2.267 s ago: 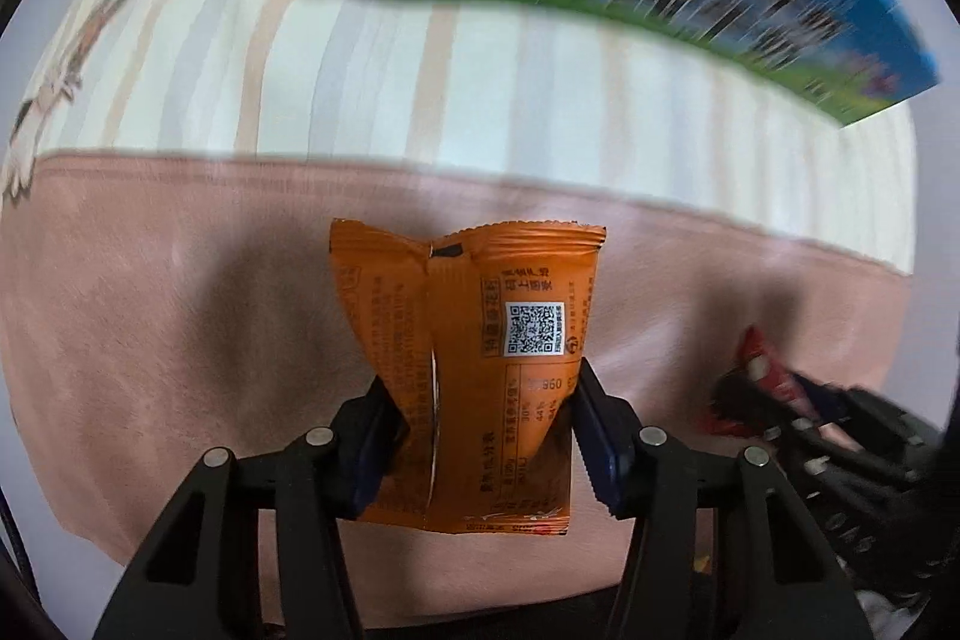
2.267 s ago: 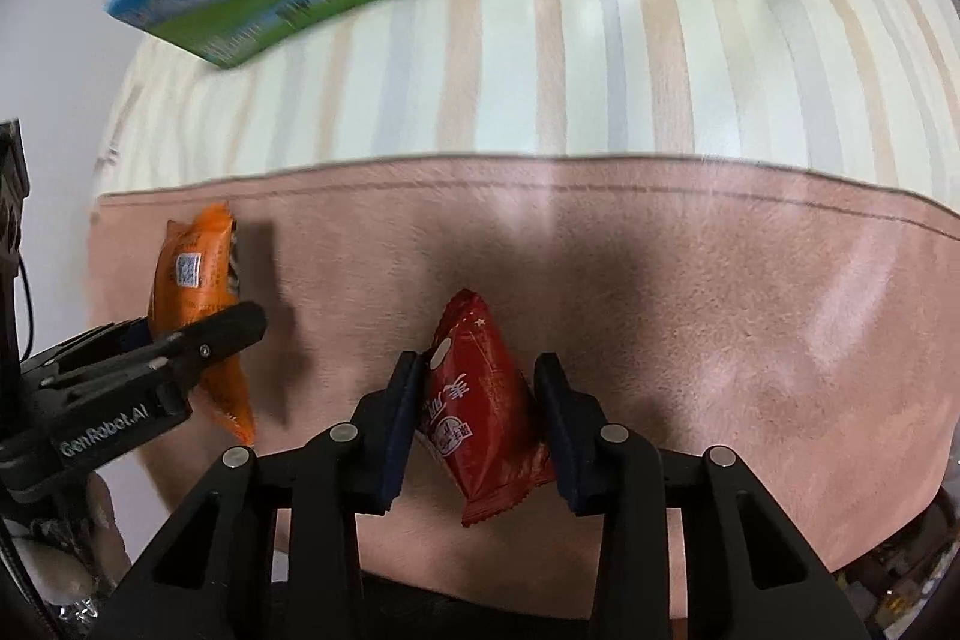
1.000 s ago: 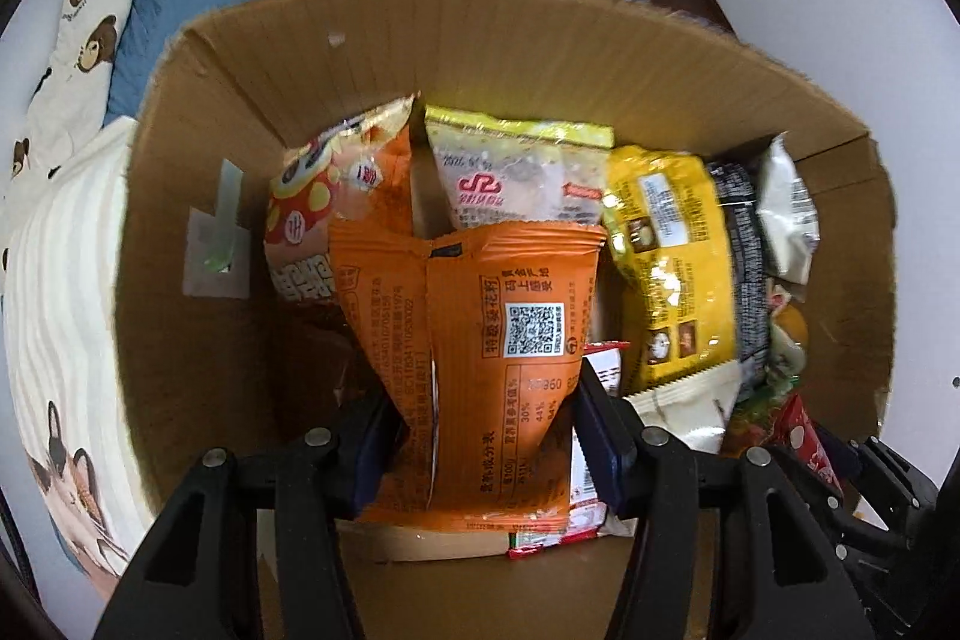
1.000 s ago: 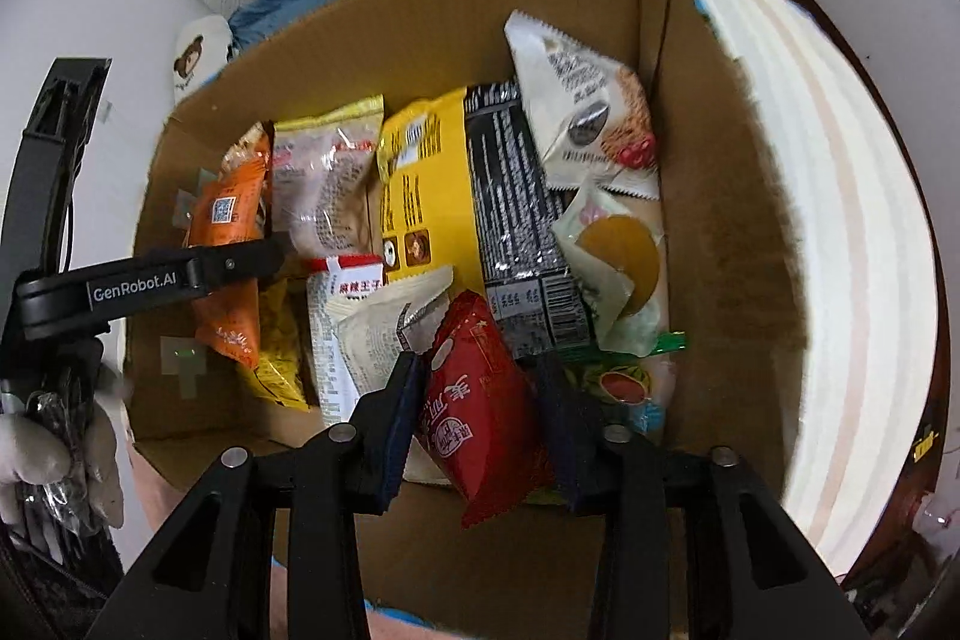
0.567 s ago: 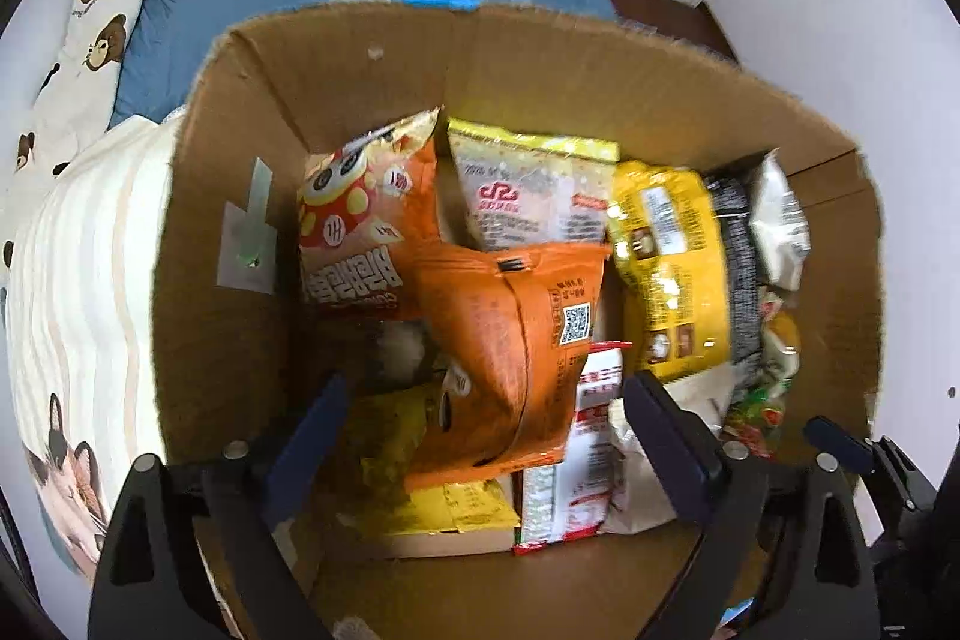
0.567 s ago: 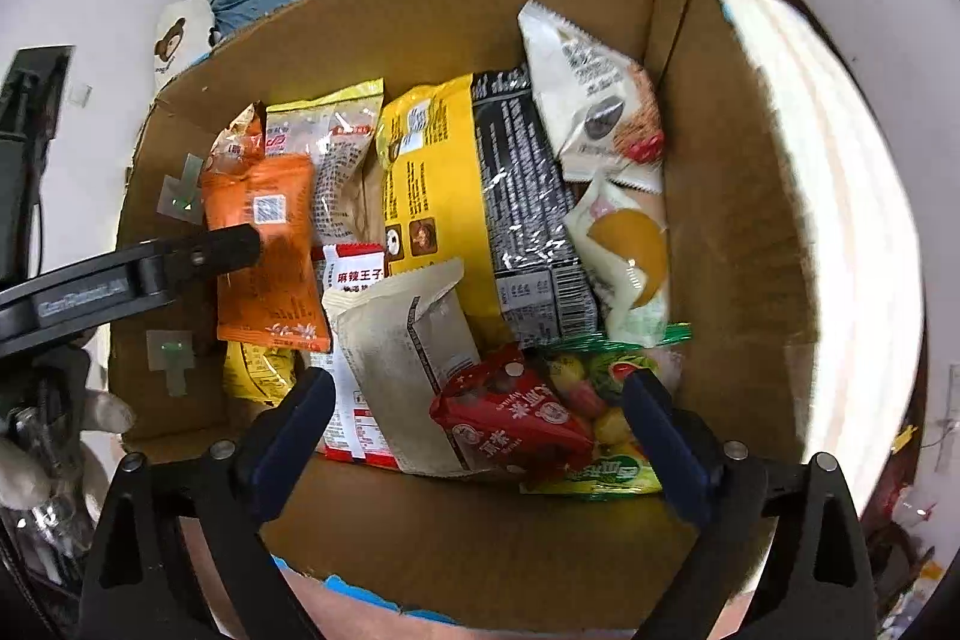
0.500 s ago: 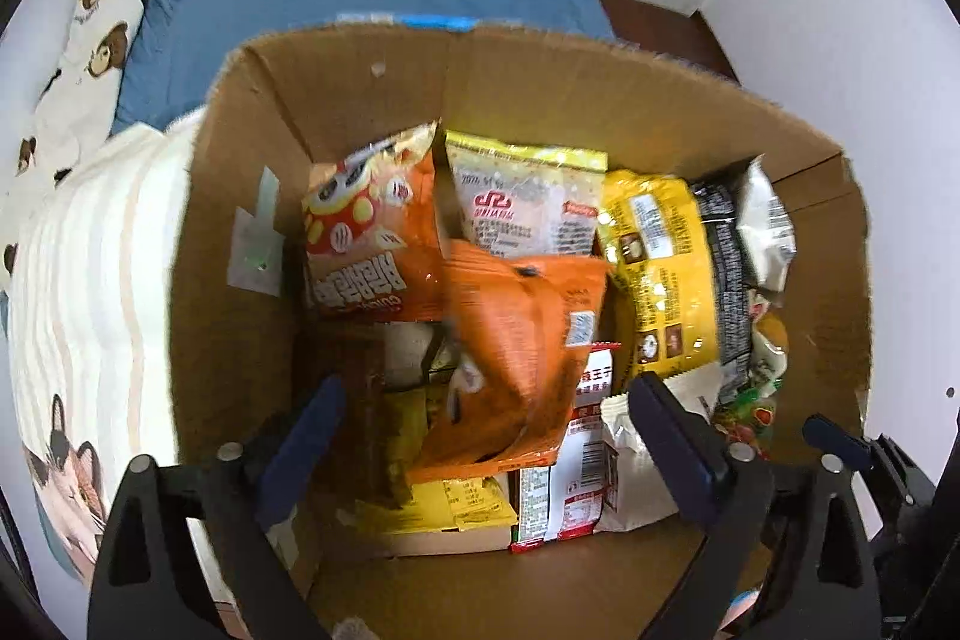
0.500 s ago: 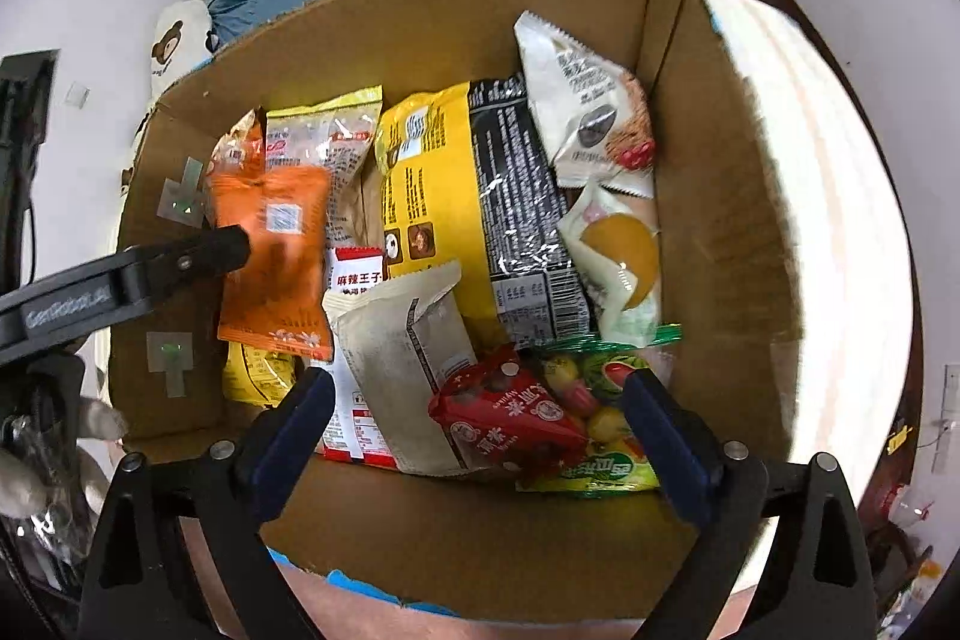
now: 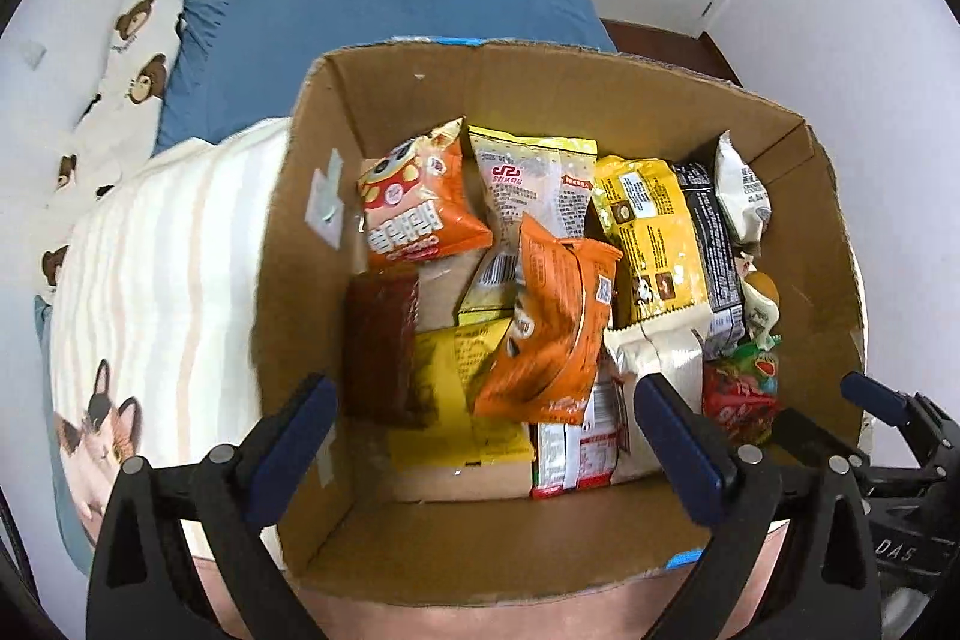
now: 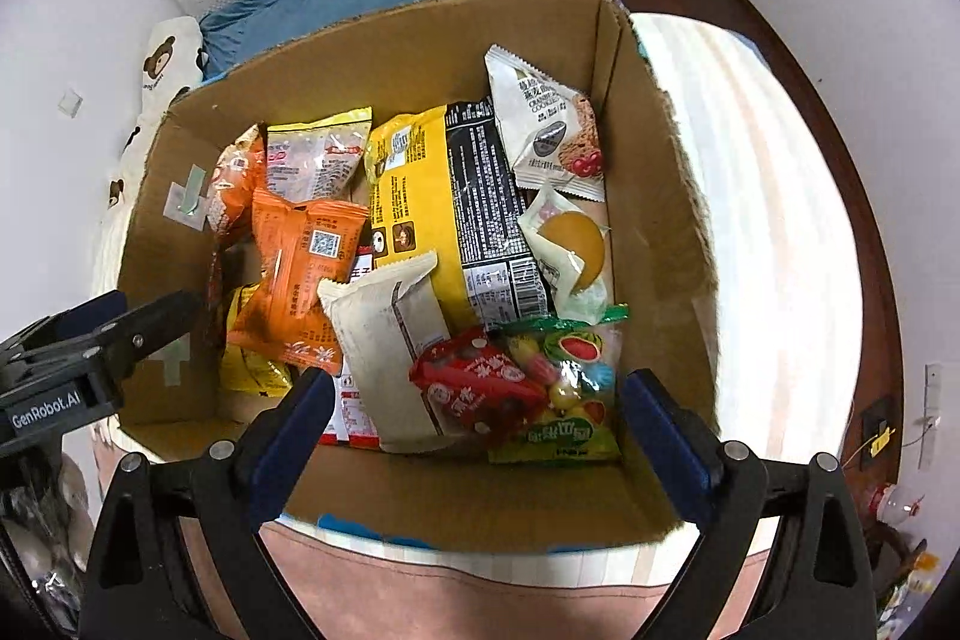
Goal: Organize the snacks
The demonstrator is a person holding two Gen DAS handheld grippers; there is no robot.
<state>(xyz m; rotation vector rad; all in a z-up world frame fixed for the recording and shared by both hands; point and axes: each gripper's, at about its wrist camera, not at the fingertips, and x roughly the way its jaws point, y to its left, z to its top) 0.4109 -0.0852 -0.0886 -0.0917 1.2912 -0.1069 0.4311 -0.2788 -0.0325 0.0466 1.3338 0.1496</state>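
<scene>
An open cardboard box [image 9: 540,88] [image 10: 654,220] on the bed holds several snack packets. The orange packet [image 9: 549,334] [image 10: 300,268] lies loose on the pile at the left. The red packet [image 10: 474,388] [image 9: 741,403] rests at the near right beside a bag of fruit candy [image 10: 567,388]. My left gripper [image 9: 483,412] hangs above the box, open, nothing between its fingers. My right gripper [image 10: 474,403] is open too and empty, above the box's near edge. The left gripper's arm [image 10: 90,346] shows at the left of the right wrist view.
A large yellow-and-black bag [image 10: 444,214], a white cookie packet [image 10: 543,130] and a cream packet [image 10: 390,334] fill the box. The box stands on a striped blanket [image 9: 156,268] with a pink band. A blue pillow [image 9: 372,10] lies behind; a wooden bed frame [image 10: 840,196] runs along the right.
Both grippers opened and let go: the orange packet dropped onto the left pile, the red packet onto the near right. Both grippers then rose away from the box.
</scene>
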